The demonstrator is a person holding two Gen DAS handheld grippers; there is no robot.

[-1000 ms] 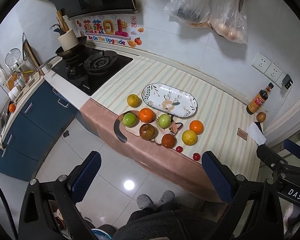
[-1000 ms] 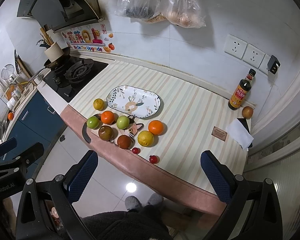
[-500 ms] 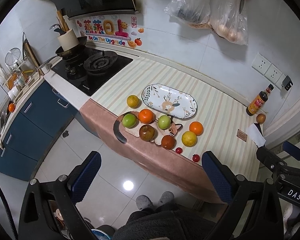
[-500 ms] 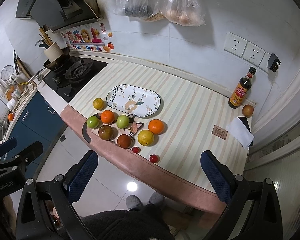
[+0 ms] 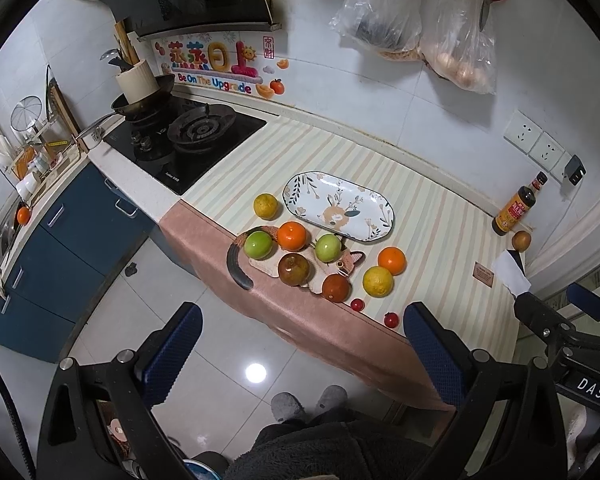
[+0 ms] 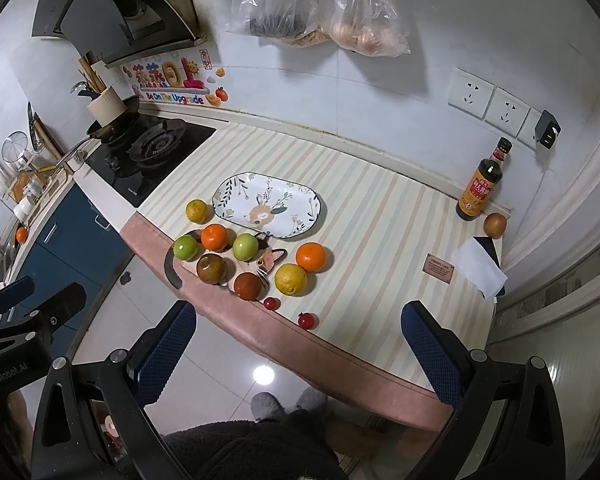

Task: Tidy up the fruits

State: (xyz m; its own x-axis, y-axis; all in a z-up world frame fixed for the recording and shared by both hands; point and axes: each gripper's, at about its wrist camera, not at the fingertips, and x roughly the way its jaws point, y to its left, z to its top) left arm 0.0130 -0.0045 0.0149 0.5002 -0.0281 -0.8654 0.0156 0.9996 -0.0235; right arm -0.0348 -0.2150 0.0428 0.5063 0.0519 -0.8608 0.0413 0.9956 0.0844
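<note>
Apparently nothing is sorted yet: the plate (image 5: pixel 336 206) sits bare, fruits lie beside it, both hand-held grippers released and empty.

Wall (image 6: pixel 380 92): white tiles, far ahead of the tongs.
Floor (image 5: pixel 112 320): shiny grey tiles with a bright light spot, below the tongs.
Cupboards (image 5: pixel 60 240): blue, far left.

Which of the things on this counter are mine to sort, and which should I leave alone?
For the job: oval floral plate; two orange tangerines; two green round fruits; two yellow citrus; two dark brown-red fruits; two small red fruits.

Lying about: dark sauce bottle; cat-shaped mat; white folded paper; black gas stove.
</note>
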